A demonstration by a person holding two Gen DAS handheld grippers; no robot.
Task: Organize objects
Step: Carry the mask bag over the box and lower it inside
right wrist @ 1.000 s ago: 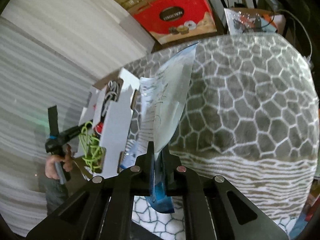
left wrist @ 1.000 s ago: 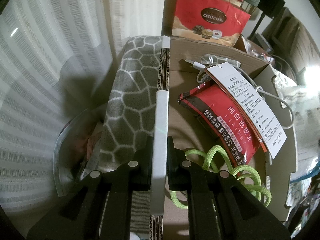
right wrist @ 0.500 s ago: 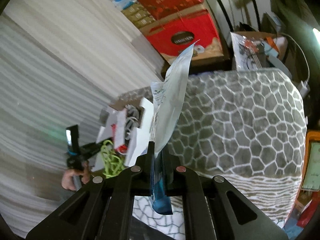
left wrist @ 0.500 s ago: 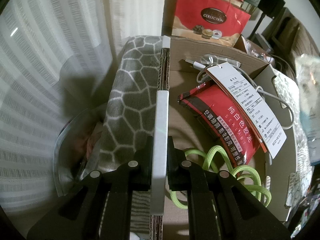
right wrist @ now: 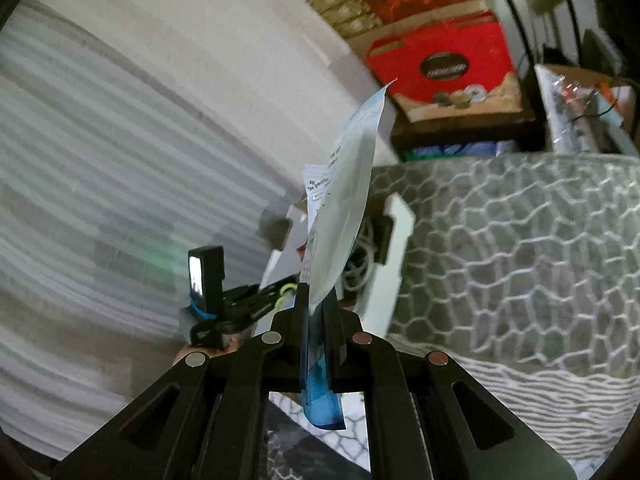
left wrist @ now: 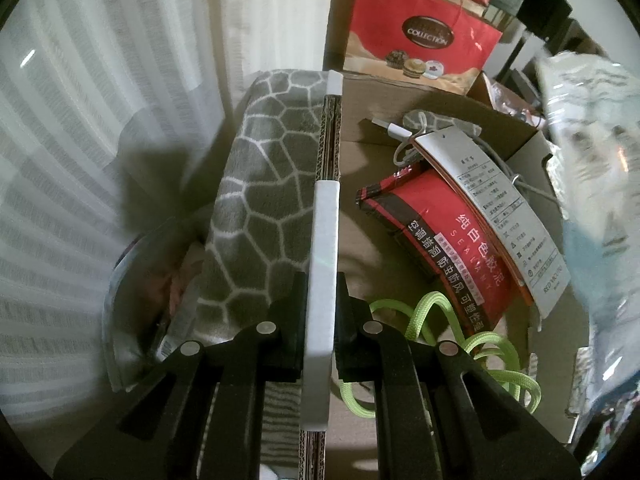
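The left tool [left wrist: 322, 320] is clamped on the white-edged side wall of an open brown cardboard box [left wrist: 325, 240], one black finger outside the wall and one inside, so that the wall runs straight up between them away from the camera. Inside the box, to the right of the gripped wall, lie a red and black foil sealant pouch with white lettering [left wrist: 448, 248], a white printed paper tag [left wrist: 492, 208] resting across the pouch's upper right side, a coiled white USB cable [left wrist: 400, 132] at the far end, and a lime-green braided cord [left wrist: 460, 344] looped at the near end just beside the inner finger. Outside the wall, on the left, a grey blanket with a white cell pattern [left wrist: 264, 200] lies against the box. The right tool [right wrist: 316, 320] is closed on the lower part of a flat, translucent white plastic pouch with a blue bottom edge [right wrist: 344, 200]; the pouch stands edge-on and upright between the fingers, its blue end hanging below them and its pointed top corner reaching well above. In the right wrist view the cardboard box [right wrist: 394, 240] sits beyond and partly behind the held pouch, at the left edge of the patterned blanket [right wrist: 520, 260], with the left tool [right wrist: 256, 304] visible at the box's near left wall. In the left wrist view the same pouch [left wrist: 592, 180] appears blurred at the right, above the box's right side and not touching its contents. A red printed gift carton [left wrist: 424, 40] stands beyond the box.
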